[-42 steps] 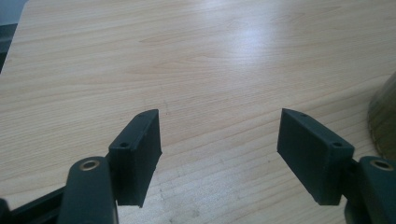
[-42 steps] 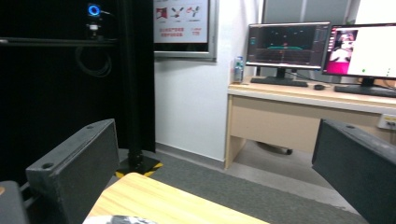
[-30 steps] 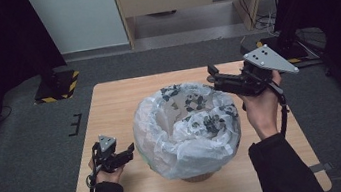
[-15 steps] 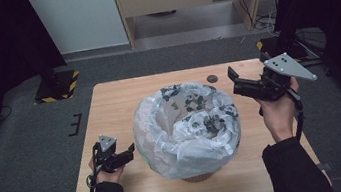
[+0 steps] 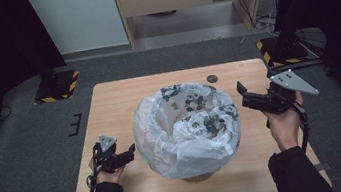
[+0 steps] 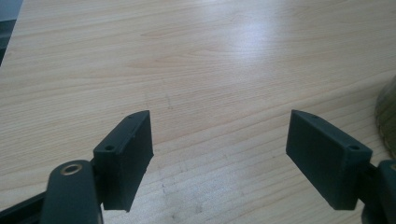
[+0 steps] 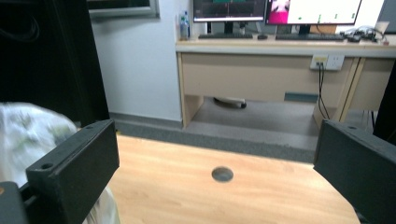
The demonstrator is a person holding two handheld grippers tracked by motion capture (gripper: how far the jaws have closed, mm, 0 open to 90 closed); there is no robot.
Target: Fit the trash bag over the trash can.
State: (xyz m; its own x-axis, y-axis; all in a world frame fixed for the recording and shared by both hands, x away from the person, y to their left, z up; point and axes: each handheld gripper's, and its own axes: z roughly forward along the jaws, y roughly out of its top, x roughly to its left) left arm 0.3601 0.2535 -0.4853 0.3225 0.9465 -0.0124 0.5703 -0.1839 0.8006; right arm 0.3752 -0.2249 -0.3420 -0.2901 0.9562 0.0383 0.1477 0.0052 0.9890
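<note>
Both grippers flank our bag-lined basket [image 5: 187, 130] at mid-table, left gripper [image 5: 128, 153] wide and just been opening with nothing between its jaws, right gripper [image 5: 242, 95] wide and empty (bag looks seated over the rim, so we judge lining nearly finished).

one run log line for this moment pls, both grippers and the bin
left gripper: jaws open, just been opening, empty | right gripper: jaws open, empty | white plastic bag lining the round bin: between the grippers, untouched
</note>
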